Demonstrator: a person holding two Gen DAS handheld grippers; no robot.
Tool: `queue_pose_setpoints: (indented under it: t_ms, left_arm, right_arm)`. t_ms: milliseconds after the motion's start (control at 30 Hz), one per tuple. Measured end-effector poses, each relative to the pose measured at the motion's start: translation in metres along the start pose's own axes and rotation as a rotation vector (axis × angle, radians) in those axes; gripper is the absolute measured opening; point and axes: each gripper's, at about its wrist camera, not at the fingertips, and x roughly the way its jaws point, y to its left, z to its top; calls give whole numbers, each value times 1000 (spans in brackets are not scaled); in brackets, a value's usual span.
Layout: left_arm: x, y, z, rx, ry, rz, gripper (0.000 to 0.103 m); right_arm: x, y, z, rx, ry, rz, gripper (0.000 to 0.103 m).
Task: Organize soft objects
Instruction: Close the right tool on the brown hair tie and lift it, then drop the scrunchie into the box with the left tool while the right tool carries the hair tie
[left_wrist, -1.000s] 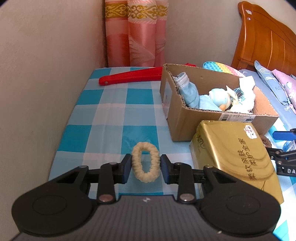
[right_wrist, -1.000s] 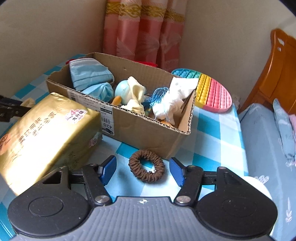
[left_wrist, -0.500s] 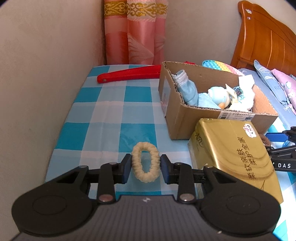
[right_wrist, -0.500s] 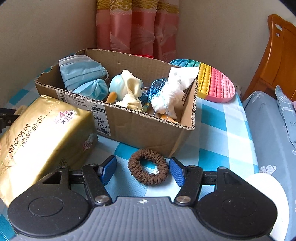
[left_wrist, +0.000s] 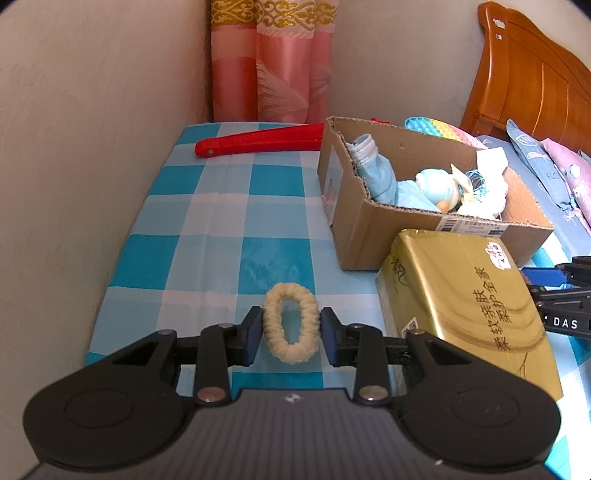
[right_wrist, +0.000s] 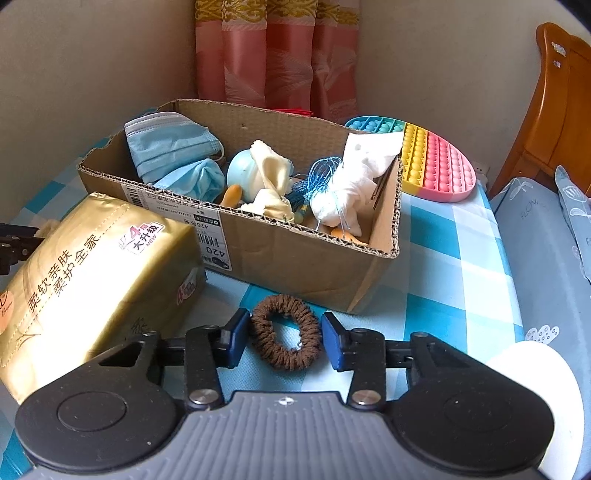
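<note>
A blue-and-white checked cloth (left_wrist: 221, 236) covers the surface, set in a corner of plain walls with a pink curtain (left_wrist: 273, 62) at the back and a wooden headboard (left_wrist: 535, 81) at about two o'clock.

Nearest in the left wrist view, the left gripper (left_wrist: 291, 334) has its blue pads pressed against both sides of a cream scrunchie (left_wrist: 291, 326), which is squeezed into a narrow upright oval between them. At three o'clock from it lies a gold tissue pack (left_wrist: 461, 302), and past that pack's far edge the dark fingers of the other tool show at the frame's right side.

Nearest in the right wrist view, the right gripper (right_wrist: 283, 341) is closing around a brown scrunchie (right_wrist: 286, 332) that lies on the cloth between its jaws; the pads sit right at its outer edges, and the ring keeps a fairly round shape. The same gold pack is at nine o'clock from it.

Farther off, at twelve o'clock from the brown scrunchie, stands an open cardboard box (right_wrist: 303, 254) holding blue face masks (right_wrist: 173, 155), a pale blue ball-like toy (right_wrist: 243, 171), cream and white cloth pieces, and blue string. Beyond the box at one o'clock lies a rainbow pop-it pad (right_wrist: 432, 162). In the left view, a red flat tool (left_wrist: 258, 142) lies at eleven o'clock near the curtain.
</note>
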Motion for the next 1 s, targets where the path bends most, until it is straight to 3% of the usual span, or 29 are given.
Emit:
queue_pose_setpoints:
  t_ms: [300, 733, 833, 1000]
  left_arm:
    - [-14, -2, -6, 2, 4, -10, 32]
    - [-68, -13, -38, 16, 12, -41, 32]
    - [-86, -23, -40, 22, -8, -86, 32]
    - [-105, -57, -29, 97, -47, -231, 32]
  right_arm:
    - [-14, 1, -8, -9, -3, 1, 47]
    - [-73, 16, -37, -69, -39, 62, 47]
    - [-86, 16, -37, -73, -55, 84, 47]
    - [-101, 14, -37, -79, -78, 89, 47]
